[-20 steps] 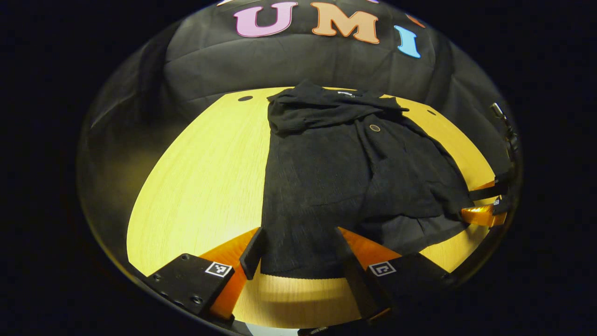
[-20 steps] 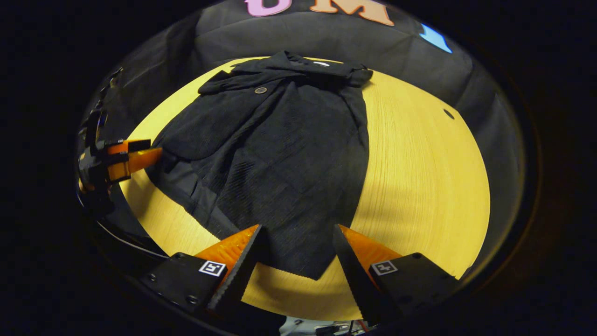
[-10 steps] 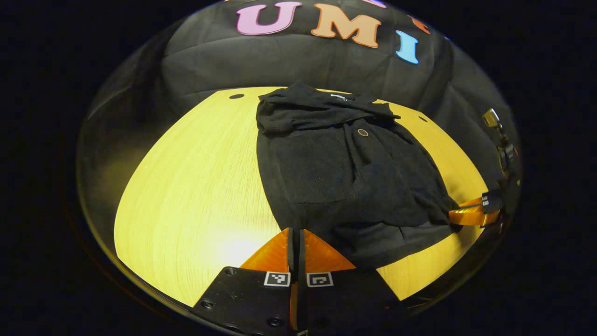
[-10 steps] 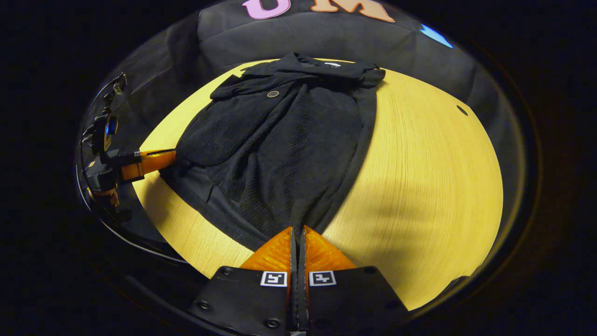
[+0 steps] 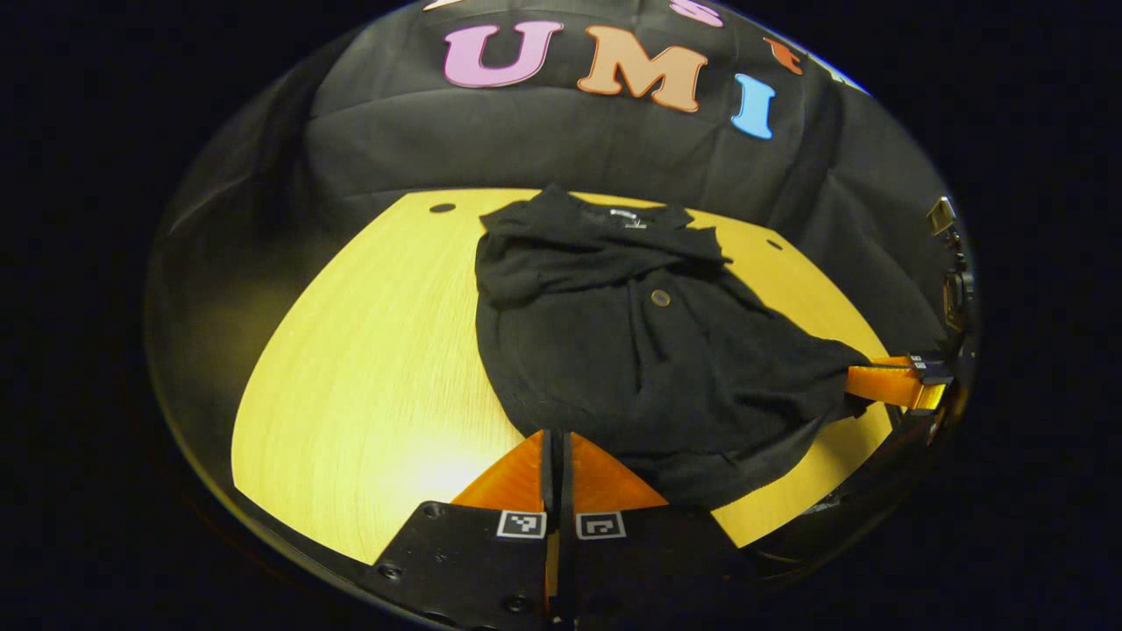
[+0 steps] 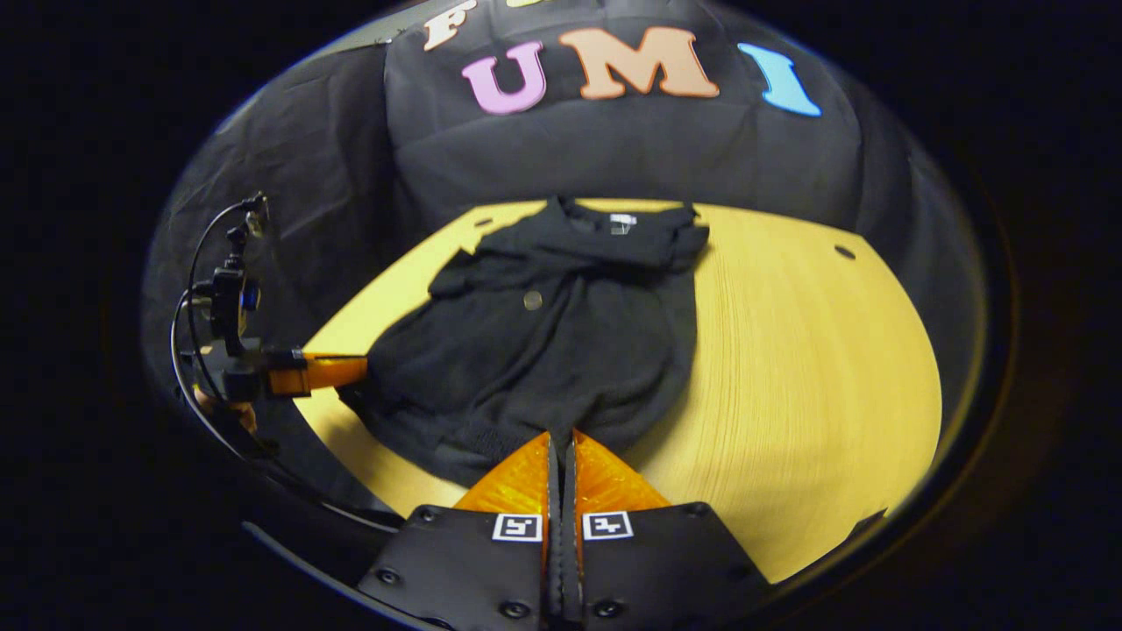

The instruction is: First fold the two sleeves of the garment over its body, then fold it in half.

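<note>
Garment: black garment lies on the wooden tabletop, sleeves folded across its body.
Left gripper: fingers clamped on the near hem.
Right gripper: fingers clamped on the hem's other corner.

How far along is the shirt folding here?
The sleeves look already folded across the black shirt near its collar. In hand is the fold in half: the left gripper and right gripper are each shut on a bottom corner, and the hem looks raised off the wooden table. Left: carry the hem to the collar and let go.
</note>
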The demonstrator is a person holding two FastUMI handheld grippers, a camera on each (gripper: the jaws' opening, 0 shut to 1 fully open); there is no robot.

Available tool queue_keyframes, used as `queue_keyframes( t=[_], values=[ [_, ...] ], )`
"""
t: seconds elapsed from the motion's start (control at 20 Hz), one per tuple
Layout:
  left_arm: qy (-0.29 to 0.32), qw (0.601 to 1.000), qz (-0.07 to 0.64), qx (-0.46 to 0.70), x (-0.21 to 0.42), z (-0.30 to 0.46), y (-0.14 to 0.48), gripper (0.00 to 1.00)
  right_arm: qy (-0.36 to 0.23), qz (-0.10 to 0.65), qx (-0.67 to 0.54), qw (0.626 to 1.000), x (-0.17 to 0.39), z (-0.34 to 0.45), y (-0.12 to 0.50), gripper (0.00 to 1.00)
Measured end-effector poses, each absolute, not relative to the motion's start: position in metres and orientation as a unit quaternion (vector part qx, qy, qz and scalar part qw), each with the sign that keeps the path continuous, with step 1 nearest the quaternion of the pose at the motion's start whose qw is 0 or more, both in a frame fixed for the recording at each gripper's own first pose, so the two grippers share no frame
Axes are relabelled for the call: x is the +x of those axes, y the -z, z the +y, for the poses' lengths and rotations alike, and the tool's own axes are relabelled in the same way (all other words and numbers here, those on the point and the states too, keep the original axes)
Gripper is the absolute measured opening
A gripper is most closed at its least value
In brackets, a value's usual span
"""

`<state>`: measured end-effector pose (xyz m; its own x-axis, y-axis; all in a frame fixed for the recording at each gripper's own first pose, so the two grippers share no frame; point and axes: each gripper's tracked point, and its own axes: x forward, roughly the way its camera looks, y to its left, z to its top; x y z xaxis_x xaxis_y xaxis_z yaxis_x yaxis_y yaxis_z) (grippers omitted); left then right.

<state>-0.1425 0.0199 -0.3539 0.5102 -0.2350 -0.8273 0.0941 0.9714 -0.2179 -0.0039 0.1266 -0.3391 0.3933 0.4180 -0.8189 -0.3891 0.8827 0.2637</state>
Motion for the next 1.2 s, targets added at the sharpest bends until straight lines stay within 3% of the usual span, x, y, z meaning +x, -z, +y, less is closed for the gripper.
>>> queue_keyframes(
  t=[0.45,0.55,0.85,0.9,0.95,1.0,1.2],
  values=[
    [0.085,0.929,0.354,-0.067,0.004,0.040,0.283,0.00,-0.209,0.360,0.046,0.908,0.115,0.114,0.256,0.02],
    [0.085,0.937,0.334,-0.054,0.037,0.040,0.281,0.00,-0.206,0.350,0.041,0.913,0.144,0.120,0.257,0.05],
    [0.096,0.941,0.323,-0.037,0.117,0.032,0.304,0.00,-0.182,0.325,0.032,0.927,0.230,0.122,0.274,0.00],
    [0.098,0.941,0.322,-0.032,0.129,0.031,0.308,0.00,-0.177,0.323,0.030,0.929,0.245,0.122,0.278,0.05],
    [0.100,0.942,0.318,-0.029,0.144,0.029,0.315,0.00,-0.173,0.322,0.027,0.930,0.259,0.122,0.286,0.00],
    [0.102,0.944,0.314,-0.029,0.158,0.027,0.321,0.00,-0.169,0.319,0.028,0.932,0.274,0.122,0.291,0.05],
    [0.101,0.942,0.317,-0.035,0.202,0.020,0.354,0.00,-0.153,0.320,0.027,0.934,0.332,0.125,0.327,0.02]
  ],
)
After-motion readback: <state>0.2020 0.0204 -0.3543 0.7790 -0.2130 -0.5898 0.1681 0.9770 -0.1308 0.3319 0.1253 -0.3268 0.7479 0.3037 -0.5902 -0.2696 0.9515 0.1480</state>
